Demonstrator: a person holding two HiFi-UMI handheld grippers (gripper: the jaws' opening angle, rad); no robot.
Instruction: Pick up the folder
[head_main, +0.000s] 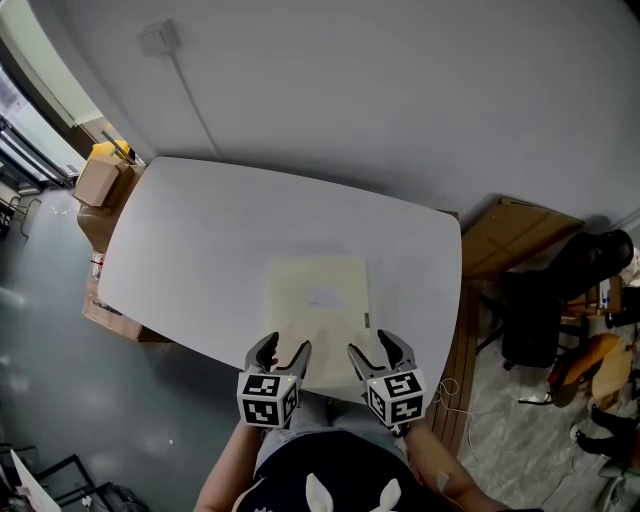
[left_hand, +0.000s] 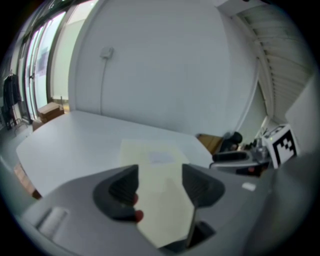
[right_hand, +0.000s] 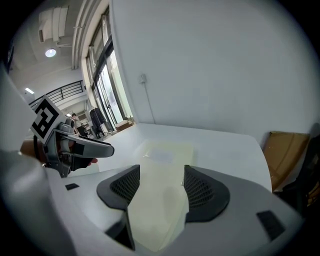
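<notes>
Plainly visible: pale yellow rectangular paper folder (head_main: 320, 318), lying flat by the white table's (head_main: 200, 230) near edge. Poised over its near end, left gripper (head_main: 283, 351) and right gripper (head_main: 378, 350), jaws released, clasping nothing.

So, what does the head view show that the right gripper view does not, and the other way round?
Only the head view: the person's torso, the grey floor and the table's full outline. Only the right gripper view: the ceiling lamp and a dark railing. Both: the pale folder flat on the table, and the left gripper and right gripper, both open at the folder's near edge, gripping nothing.
</notes>
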